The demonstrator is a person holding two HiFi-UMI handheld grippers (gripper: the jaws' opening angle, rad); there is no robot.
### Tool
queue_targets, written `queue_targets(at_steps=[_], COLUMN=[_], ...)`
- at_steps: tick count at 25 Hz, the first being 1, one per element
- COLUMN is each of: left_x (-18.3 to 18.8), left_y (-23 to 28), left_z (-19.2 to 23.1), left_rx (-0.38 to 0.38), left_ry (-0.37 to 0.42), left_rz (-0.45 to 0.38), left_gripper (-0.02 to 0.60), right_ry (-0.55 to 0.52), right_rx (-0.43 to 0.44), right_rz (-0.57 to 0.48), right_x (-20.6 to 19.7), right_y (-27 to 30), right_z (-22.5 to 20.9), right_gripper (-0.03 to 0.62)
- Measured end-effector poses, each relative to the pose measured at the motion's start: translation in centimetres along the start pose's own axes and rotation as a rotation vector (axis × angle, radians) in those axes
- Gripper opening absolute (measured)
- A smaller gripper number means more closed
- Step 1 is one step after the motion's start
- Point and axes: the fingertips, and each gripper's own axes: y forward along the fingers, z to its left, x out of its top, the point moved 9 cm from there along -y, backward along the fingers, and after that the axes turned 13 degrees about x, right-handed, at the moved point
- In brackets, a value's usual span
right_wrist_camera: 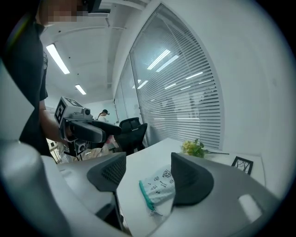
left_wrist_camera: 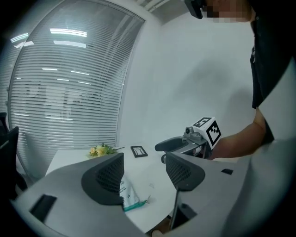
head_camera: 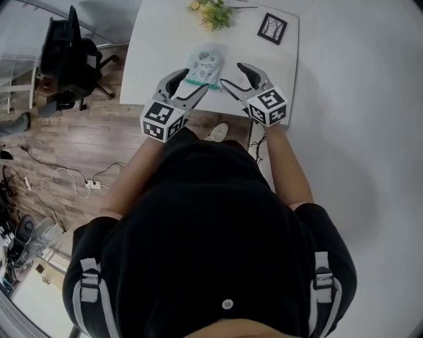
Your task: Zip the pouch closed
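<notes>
- My left gripper (head_camera: 190, 84) has its grey jaws spread wide and holds nothing. It hovers just beside the 7 o'clock corner of the pale blue printed fabric pouch (head_camera: 205, 65).
- My right gripper (head_camera: 232, 74) is just as wide apart and empty, at the pouch's 4 o'clock side.
- The pouch lies flat on the white table (head_camera: 155, 46), near its 6 o'clock edge, with the teal zipper edge (head_camera: 197, 82) towards me.
- A bunch of yellow flowers (head_camera: 211, 13) sits at the pouch's 12 o'clock and a small black picture frame (head_camera: 272, 28) at its 2 o'clock.
</notes>
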Motion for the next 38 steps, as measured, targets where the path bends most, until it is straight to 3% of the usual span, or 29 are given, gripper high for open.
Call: queue_targets(at_steps=[6,10,24,31,38], left_x=[-2.5,-4.5,-11.8,-14.4,-17.0], left_y=[1.6,3.1,7.6,9.3,11.2], left_z=[-1.6,-1.9,-1.8,-3.0,-3.2], left_rx=[0.035,0.026,-0.023,-0.041,-0.046], left_ry=[0.019,0.02,-0.031,-0.035,-0.072], left_rz=[0.079,0.132,0.342,0.458,0.52], left_gripper=[0.282,0.282,0.236,0.216,0.199], right_ry=[0.017,0.016,0.063,0.03,-0.011], right_rx=[0.034,0.07,0.128,0.122,0.148], right_rz=[0.106,0.191,0.437,0.547,0.648], right_x=[-3.6,-6.1,-12.6,-15.2,-17.2], right_y=[0.6,1.4,4.7,5.4,6.6], right_z=[-1.7,-2.4,-4.4,-5.2,-5.5], right_gripper=[0.291,0.238,0.192,0.158,0.147])
